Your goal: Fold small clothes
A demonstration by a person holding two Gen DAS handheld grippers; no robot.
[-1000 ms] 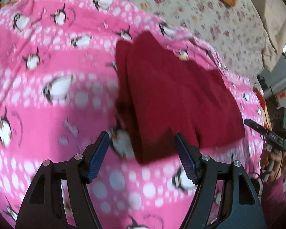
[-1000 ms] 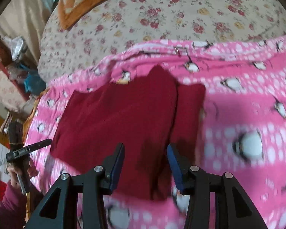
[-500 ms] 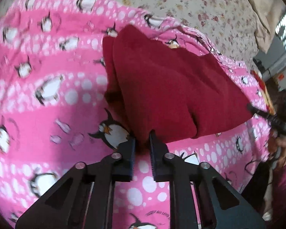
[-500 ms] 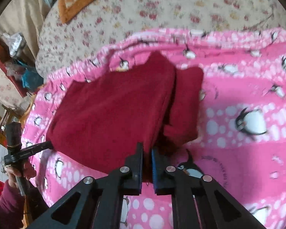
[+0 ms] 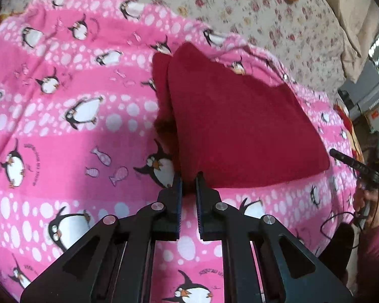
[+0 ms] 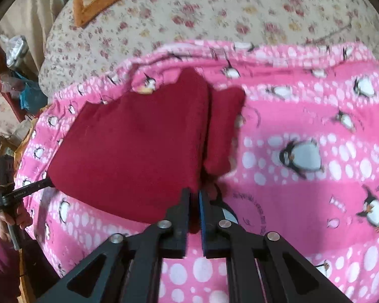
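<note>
Both tongs (image 5: pixel 188 180) (image 6: pixel 194 194) now apparently pinch red garment (image 5: pixel 235 131).

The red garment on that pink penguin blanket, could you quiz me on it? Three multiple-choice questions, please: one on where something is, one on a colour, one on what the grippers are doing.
1. Where does the red garment lie?
A. On the pink penguin blanket
B. On a bare wooden floor
C. In a basket

2. What colour is the bedspread beyond the blanket?
A. Plain blue
B. Cream with small flowers
C. Black

3. What are the left gripper and the right gripper doing?
A. Both wide open above the cloth
B. One open, one shut
C. Both shut on the garment's near edge

Answers:
1 A, the pink penguin blanket shows all round the garment.
2 B, the floral bedspread lies behind the blanket.
3 C, red cloth is pinched between each pair of pads.
</note>
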